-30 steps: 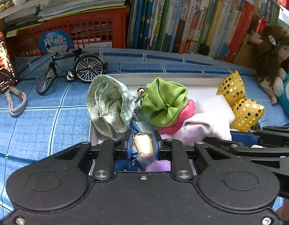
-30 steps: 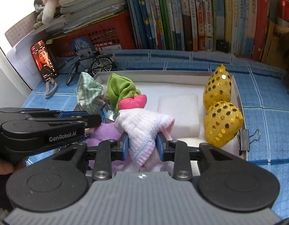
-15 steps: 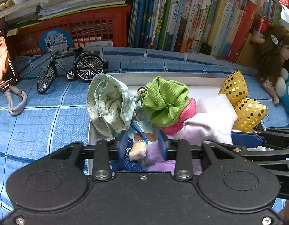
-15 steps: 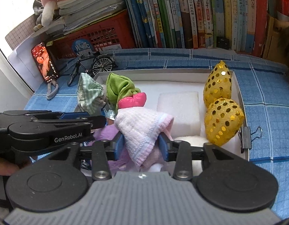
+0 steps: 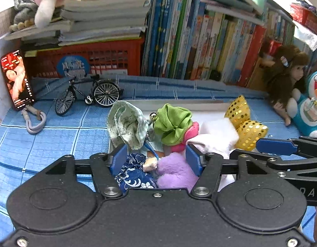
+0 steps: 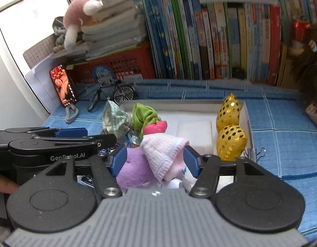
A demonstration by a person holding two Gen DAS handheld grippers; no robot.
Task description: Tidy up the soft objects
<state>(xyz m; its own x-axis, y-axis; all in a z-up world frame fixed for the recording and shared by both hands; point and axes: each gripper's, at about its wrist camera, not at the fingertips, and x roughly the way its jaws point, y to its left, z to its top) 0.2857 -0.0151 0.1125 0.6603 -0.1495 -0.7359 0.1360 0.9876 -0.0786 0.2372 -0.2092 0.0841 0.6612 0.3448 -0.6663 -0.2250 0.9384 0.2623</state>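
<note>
We hold both grippers, left (image 5: 156, 160) and right (image 6: 154, 161), spread wide, gripping nothing, leaving the soft toys bunched at the white box's (image 6: 246, 115) seven o'clock corner.

— What lies behind, along the top of the frame?
— A row of upright books (image 5: 199, 47), with a red crate (image 5: 86, 59) under stacked books (image 5: 100, 12) at upper left.
— And below?
— A blue checked cloth (image 5: 45, 140) covers the surface. At far left a white wall (image 6: 18, 94) and a bright window (image 6: 30, 14).
</note>
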